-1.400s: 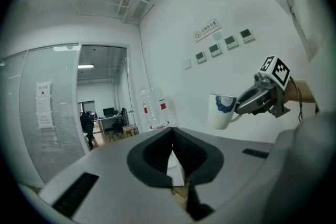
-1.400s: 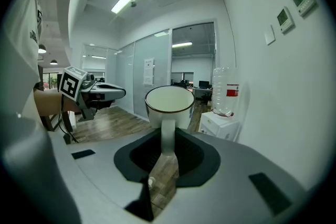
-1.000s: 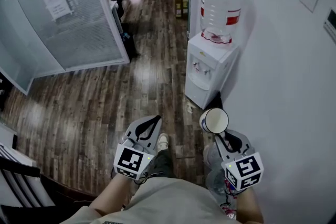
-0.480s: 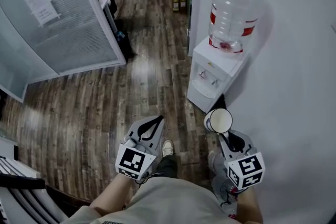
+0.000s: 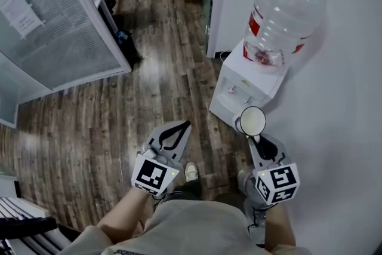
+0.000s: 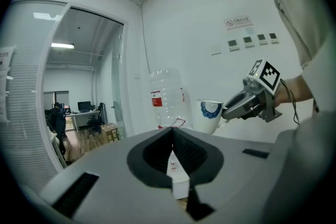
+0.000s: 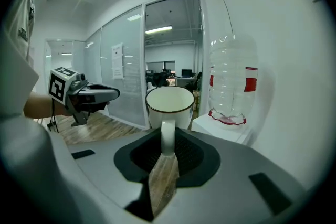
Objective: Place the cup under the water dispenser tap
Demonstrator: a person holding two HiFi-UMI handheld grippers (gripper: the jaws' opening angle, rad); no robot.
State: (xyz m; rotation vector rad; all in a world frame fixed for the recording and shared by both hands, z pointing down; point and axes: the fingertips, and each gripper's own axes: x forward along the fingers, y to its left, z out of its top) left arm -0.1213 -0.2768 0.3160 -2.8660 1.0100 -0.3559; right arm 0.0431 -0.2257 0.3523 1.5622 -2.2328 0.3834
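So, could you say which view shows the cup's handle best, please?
The right gripper view: the cup faces the camera, handle clamped in the right hand-held gripper. The left gripper view shows its side; the head view only its open top.

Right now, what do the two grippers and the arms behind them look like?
Left gripper and right gripper: light grey shells, black-lined tapered jaws, each with a white cube of black square markers at the rear. Thin dark cable by the right wrist. Forearms bare; pale shirt.

- The cup [image 5: 250, 121] hides a lower corner of the water dispenser [image 5: 239, 83].
- The wall sign [image 6: 237, 22] has print too small to read.
- The paper notice [image 5: 17, 6] runs off the left edge.
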